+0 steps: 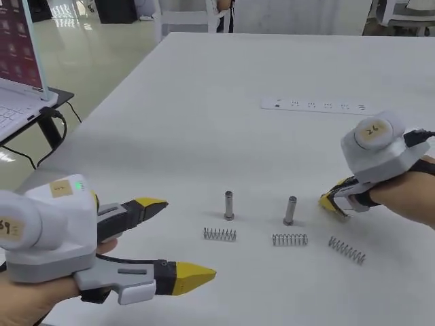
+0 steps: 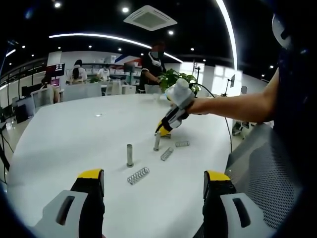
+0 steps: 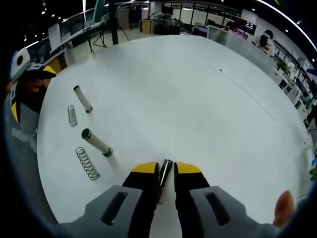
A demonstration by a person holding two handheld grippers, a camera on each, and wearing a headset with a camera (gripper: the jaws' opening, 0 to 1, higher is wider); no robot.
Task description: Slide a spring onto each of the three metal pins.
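In the head view, the left gripper (image 1: 173,239) sits low at the near left with its jaws spread wide and nothing between them. On the white tabletop (image 1: 204,102) the first pin (image 1: 229,205) and the second pin (image 1: 291,210) stand upright, side by side and apart. Just in front of them lie the first spring (image 1: 219,234) and the second spring (image 1: 290,239), each on its side and clear of its pin. The third spring (image 1: 346,250) lies farther right at a slant. The right gripper (image 1: 336,200) points down at the tabletop just right of the second pin. From here I cannot tell how its jaws stand. A white power strip (image 1: 316,105) lies far back, and a laptop (image 1: 13,88) stands off the left edge.

In the left gripper view, the left gripper (image 2: 153,176) has its yellow-tipped jaws far apart and bare. Beyond them stand the first pin (image 2: 130,155) and the second pin (image 2: 157,141), with the first spring (image 2: 138,175), second spring (image 2: 167,153) and third spring (image 2: 182,144) lying beside them. The right gripper (image 2: 166,129) reaches in, tips near the second pin.

In the right gripper view, the right gripper (image 3: 167,171) has its jaws drawn narrow on the third pin (image 3: 163,176), which runs lengthwise between the tips. To the left stand the second pin (image 3: 96,142) and the first pin (image 3: 83,99), with the second spring (image 3: 87,162) and first spring (image 3: 72,115) beside them. The left gripper (image 3: 29,84) is at the far left.
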